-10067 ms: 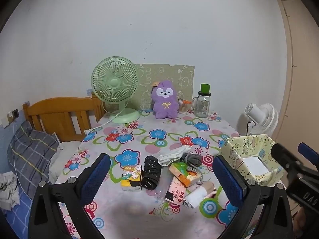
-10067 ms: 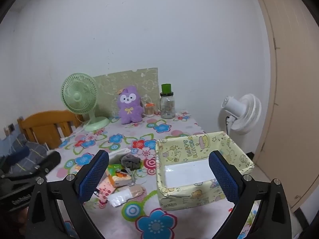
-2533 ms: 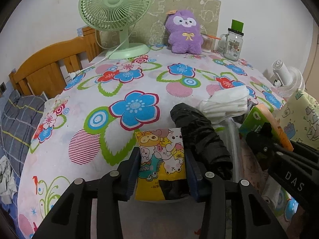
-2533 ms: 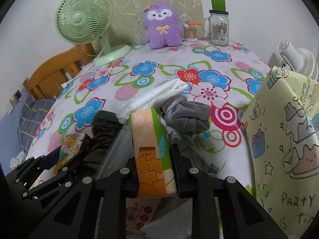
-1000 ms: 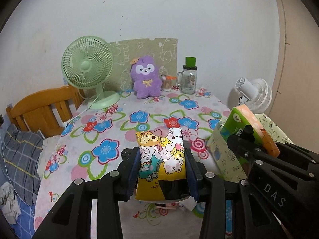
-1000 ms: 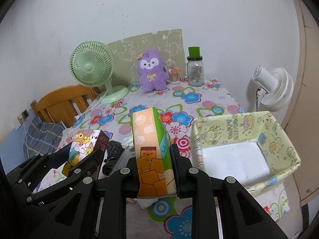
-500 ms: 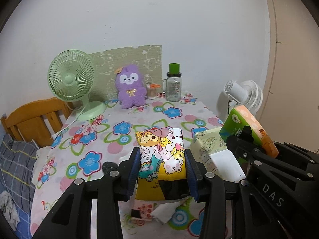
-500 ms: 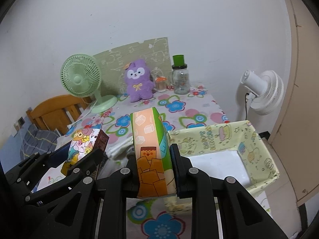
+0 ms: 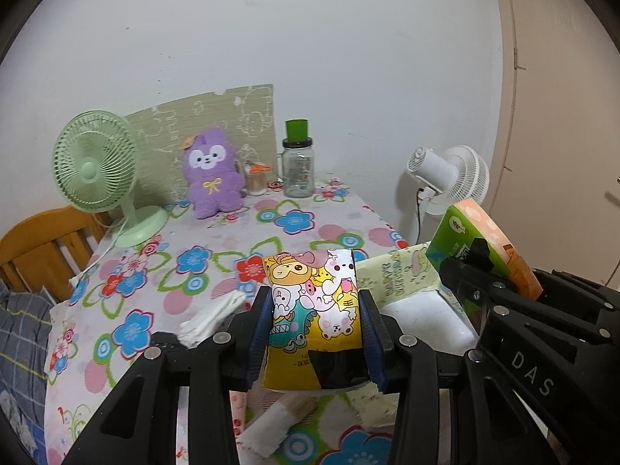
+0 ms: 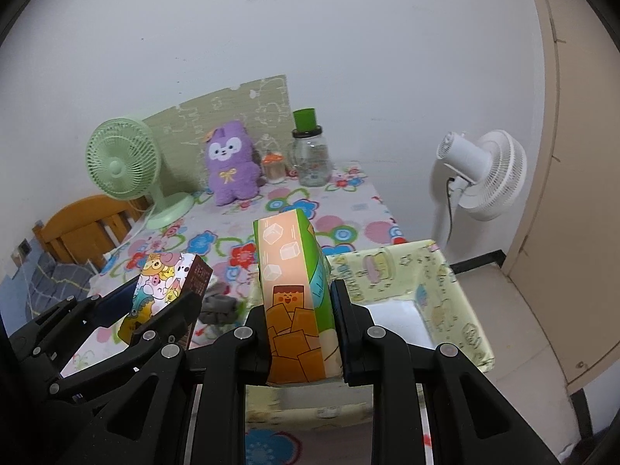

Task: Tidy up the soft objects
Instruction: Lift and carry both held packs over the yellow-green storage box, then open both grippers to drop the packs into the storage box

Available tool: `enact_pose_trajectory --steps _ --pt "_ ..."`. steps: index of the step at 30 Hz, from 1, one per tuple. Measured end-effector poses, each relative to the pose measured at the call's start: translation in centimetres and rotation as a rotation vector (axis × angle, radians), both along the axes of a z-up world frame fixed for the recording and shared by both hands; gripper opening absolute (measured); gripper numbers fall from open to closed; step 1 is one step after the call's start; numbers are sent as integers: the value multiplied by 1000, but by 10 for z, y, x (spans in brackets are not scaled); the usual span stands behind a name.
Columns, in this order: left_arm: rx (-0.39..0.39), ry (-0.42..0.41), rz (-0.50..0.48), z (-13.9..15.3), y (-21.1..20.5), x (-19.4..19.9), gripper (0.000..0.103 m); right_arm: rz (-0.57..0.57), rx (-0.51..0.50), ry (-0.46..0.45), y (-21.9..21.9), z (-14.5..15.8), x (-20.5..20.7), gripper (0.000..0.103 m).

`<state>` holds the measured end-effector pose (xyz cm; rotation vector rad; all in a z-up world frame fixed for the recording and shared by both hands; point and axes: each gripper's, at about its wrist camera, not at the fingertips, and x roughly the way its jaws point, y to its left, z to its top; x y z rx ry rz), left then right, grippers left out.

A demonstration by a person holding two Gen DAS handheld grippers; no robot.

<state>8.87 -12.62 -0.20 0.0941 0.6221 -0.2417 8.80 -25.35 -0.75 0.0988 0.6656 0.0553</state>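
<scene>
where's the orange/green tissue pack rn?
Clamped in the right gripper, the orange and green tissue pack is held above the near-left corner of the yellow patterned box, right of the cartoon pack.

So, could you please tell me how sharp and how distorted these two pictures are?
Left wrist view: fisheye bends the beige door frame, corners are black, and the cartoon-printed yellow packet is sharp. Right wrist view: same bowing and dark corners; the orange-and-green carton is crisp, while the mint green desk fan looks slightly smeared.

Green desk fan (image 9: 95,164), glass jar (image 9: 297,172), white floor fan (image 9: 451,178), wooden chair (image 10: 83,228)
</scene>
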Motion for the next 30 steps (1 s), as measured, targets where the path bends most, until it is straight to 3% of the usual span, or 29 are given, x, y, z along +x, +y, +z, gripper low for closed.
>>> enact_pose_trajectory --steps 18,30 --pt "38 38 -105 -17 -59 20 44 -43 4 41 -44 -15 17 25" --pt "51 152 -131 -51 -79 45 49 -59 30 116 -59 -43 37 28"
